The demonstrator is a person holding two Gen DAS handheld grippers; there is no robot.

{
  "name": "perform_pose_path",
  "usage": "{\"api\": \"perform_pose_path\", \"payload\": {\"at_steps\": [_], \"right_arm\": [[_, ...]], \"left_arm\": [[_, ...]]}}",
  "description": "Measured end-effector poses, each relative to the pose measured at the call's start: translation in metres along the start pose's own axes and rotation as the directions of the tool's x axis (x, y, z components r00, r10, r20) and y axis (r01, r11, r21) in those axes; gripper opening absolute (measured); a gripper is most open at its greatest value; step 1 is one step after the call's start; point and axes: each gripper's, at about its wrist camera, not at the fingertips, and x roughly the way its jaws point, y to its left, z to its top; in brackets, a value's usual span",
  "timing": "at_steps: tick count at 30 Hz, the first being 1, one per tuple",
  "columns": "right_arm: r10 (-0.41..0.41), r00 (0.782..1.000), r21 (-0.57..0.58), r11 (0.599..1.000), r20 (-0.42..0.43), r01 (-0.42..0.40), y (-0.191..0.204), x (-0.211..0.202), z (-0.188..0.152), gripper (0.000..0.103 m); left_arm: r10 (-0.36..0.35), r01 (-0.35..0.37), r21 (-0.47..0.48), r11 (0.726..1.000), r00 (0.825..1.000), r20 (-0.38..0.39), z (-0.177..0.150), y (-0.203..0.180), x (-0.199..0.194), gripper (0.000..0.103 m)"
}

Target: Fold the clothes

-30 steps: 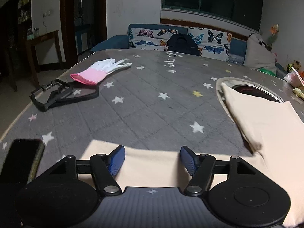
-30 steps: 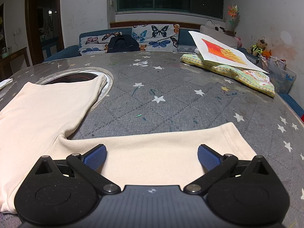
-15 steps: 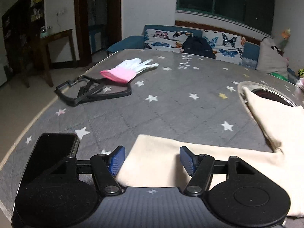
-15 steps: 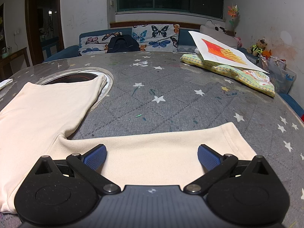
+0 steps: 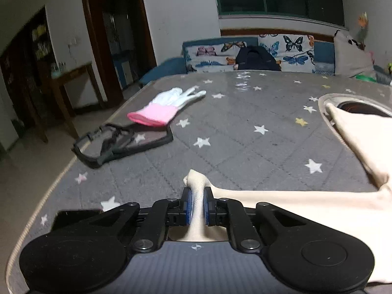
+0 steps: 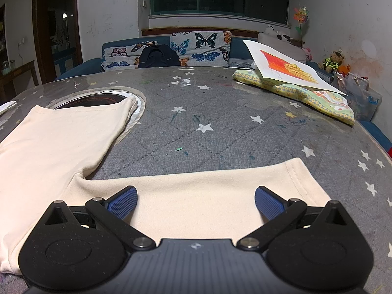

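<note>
Cream shirt lies spread flat on the starred table, no fold made yet. Left gripper is closing its jaws, one sleeve end bunched between the pads; right gripper hangs wide open over the other sleeve. Every fold remains, I judge.

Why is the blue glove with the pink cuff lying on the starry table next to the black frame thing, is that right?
Almost. The glove is white, not blue; only its cuff is pink. The left wrist view shows it lying on the starry table next to the black frame, just as you said.
</note>
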Motion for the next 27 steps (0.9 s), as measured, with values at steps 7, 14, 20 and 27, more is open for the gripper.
{"api": "perform_pose_path", "payload": {"at_steps": [7, 14, 20, 27], "right_arm": [[0.000, 1.000, 0.000, 1.000, 0.000, 0.000, 0.000, 0.000, 0.000, 0.103], [-0.001, 1.000, 0.000, 1.000, 0.000, 0.001, 0.000, 0.000, 0.000, 0.103], [0.000, 1.000, 0.001, 1.000, 0.000, 0.000, 0.001, 0.000, 0.000, 0.103], [0.003, 1.000, 0.003, 1.000, -0.001, -0.003, 0.000, 0.000, 0.000, 0.103]], "left_arm": [[0.012, -0.012, -0.054, 0.998, 1.000, -0.014, 0.006, 0.012, -0.003, 0.037], [-0.111, 0.113, -0.050, 0.992, 0.993, 0.038, 0.008, -0.009, -0.038, 0.037], [-0.344, 0.343, 0.040, 0.938, 0.938, 0.025, -0.002, -0.064, -0.061, 0.037], [-0.377, 0.374, 0.185, 0.909, 0.926, -0.022, -0.024, -0.100, -0.069, 0.037]]}}
